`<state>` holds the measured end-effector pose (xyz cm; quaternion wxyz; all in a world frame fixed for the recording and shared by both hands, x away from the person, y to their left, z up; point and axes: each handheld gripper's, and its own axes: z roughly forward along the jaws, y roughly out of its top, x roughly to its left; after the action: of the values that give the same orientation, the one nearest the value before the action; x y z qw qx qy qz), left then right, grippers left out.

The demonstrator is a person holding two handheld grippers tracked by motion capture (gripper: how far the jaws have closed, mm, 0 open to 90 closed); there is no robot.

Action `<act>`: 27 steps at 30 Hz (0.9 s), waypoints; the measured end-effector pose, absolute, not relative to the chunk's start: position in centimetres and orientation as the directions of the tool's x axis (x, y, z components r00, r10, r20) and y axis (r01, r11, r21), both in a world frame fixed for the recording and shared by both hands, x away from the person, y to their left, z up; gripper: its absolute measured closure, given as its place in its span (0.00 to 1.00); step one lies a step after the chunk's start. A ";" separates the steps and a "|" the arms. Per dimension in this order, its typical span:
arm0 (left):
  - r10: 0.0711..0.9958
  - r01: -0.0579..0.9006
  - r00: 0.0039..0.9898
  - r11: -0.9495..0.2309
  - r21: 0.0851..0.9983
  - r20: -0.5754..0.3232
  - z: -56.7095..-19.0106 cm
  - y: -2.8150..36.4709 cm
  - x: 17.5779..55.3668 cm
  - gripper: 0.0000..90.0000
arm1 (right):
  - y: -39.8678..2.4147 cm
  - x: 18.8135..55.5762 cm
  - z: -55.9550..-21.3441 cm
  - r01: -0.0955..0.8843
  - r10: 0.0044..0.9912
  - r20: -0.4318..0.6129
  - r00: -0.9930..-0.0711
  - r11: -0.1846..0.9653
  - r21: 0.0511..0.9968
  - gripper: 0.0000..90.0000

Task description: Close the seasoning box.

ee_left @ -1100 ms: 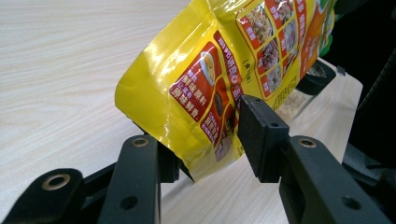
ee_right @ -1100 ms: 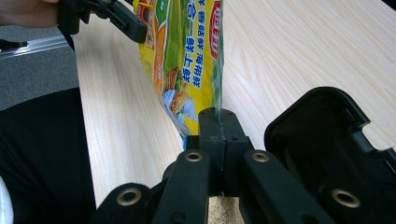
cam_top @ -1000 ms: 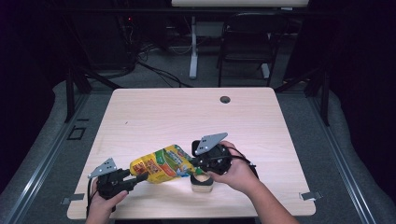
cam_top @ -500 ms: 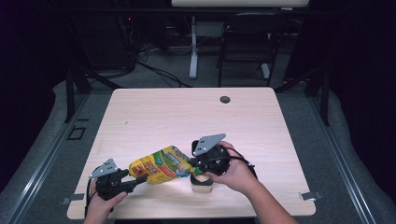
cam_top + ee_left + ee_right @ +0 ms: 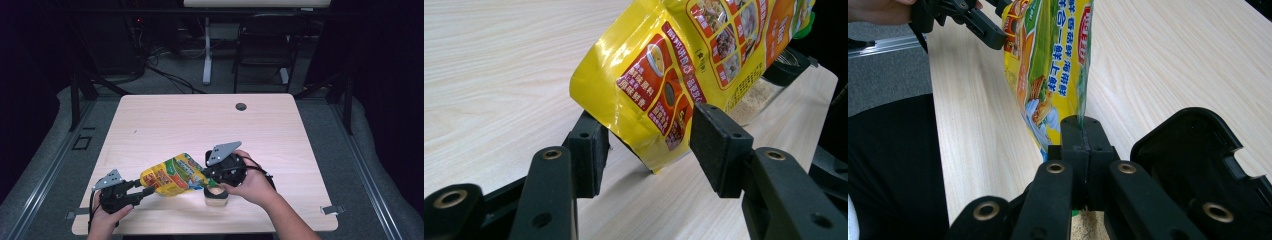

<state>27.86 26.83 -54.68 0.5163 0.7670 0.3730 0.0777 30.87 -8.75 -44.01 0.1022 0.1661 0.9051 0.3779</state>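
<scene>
Left gripper (image 5: 145, 190) stands with jaws just opened, straddling the low corner of the yellow pouch (image 5: 172, 174) without pressing it. Pouch slants rightward and up to the right gripper (image 5: 210, 175), whose jaws clamp its top edge above the jar (image 5: 216, 196).

The high view looks forward and down from above the near edge of the table (image 5: 165, 120), well back from the yellow pouch (image 5: 172, 175). The left gripper view sits just beside the pouch (image 5: 684, 65), facing its lower corner. The right gripper view faces along the pouch (image 5: 1053, 65) from its opposite end. All three views share the pouch.
</scene>
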 end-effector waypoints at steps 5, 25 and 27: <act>0.658 0.493 0.702 -0.175 0.852 -0.272 -54.5 27.4 27.8 0.56 | -8.7 30.9 -43.8 0.220 0.374 -0.066 -0.925 0.668 0.711 1.00; 0.684 0.502 0.674 -0.146 0.853 -0.279 -54.3 28.6 28.0 0.56 | -7.2 31.2 -42.1 0.181 0.349 -0.108 -0.931 0.697 0.694 1.00; 0.685 0.498 0.675 -0.150 0.854 -0.273 -54.3 28.7 28.0 0.56 | -7.1 31.2 -42.0 0.182 0.353 -0.107 -0.930 0.692 0.699 1.00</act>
<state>28.03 28.68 -54.29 0.5201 0.7531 0.3928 0.0899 31.23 -7.07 -41.98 0.1171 0.1465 0.9122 0.3642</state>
